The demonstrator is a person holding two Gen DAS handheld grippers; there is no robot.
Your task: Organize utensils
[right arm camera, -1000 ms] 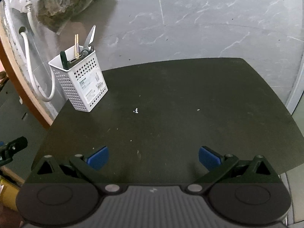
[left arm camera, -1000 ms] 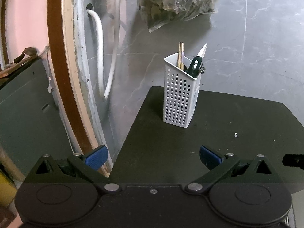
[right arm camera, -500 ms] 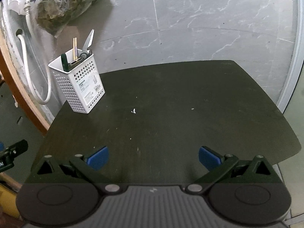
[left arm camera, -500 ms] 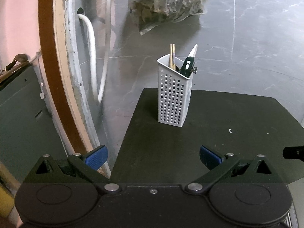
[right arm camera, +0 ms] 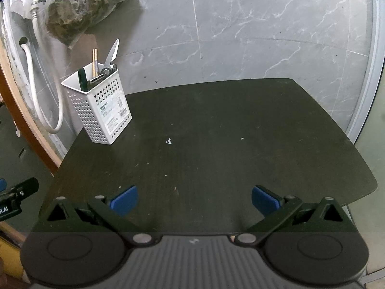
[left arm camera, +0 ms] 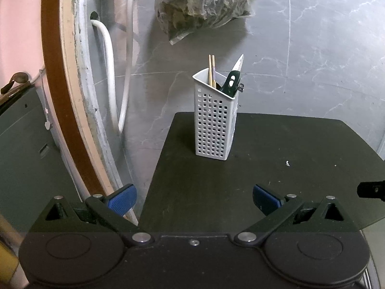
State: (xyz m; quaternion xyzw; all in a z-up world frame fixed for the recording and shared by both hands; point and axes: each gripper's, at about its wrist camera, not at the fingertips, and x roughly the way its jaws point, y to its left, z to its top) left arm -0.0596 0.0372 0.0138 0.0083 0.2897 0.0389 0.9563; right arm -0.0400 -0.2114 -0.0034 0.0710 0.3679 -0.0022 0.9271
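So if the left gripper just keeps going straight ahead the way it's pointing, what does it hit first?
Most likely the white utensil holder, standing on the black table nearly dead ahead of the open left gripper. Nothing else shows between them, though depth is hard to judge.

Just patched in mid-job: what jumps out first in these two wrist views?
The white perforated utensil holder at the black table's far left corner, with chopsticks and scissors poking out. Both grippers, left gripper and right gripper, hang open and empty.

Left claw [left arm camera: 194, 201] and right claw [right arm camera: 194, 200] both gape wide, holding nothing.
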